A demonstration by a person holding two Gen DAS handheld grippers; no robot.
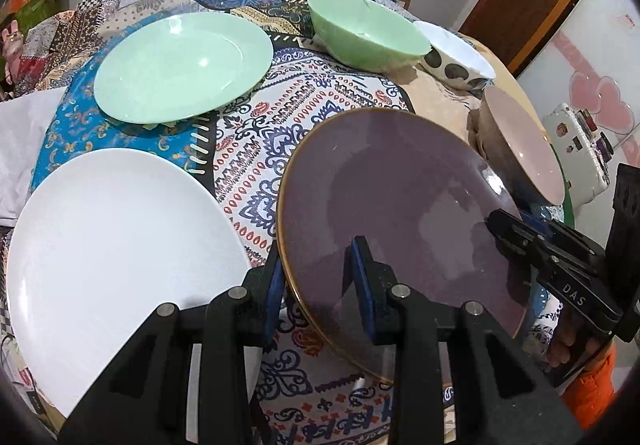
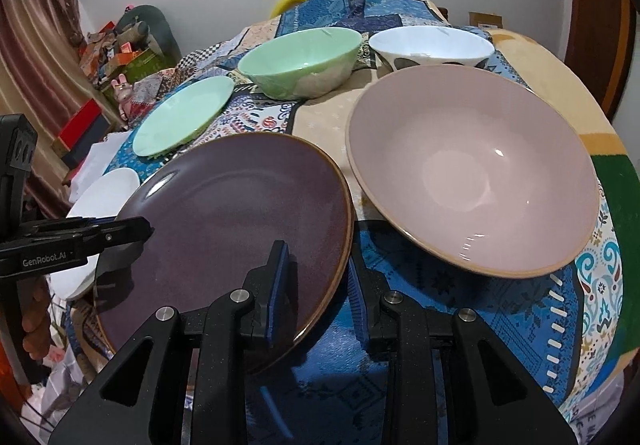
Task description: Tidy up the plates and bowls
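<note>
Left wrist: my left gripper (image 1: 320,285) clamps its fingers on the purple plate (image 1: 400,205) rim, plate tilted above the surface (image 1: 260,149).

Right wrist: right gripper (image 2: 318,285) clamps the opposite rim. I judge: lower both ends evenly, clear of the pink bowl (image 2: 472,173).

Lettering "DAS" in white on the black body of the right hand-held gripper (image 1: 500,223), seen from the left wrist. "GenRobot.AI" in white on the side of the left hand-held gripper (image 2: 146,225), seen from the right wrist.
</note>
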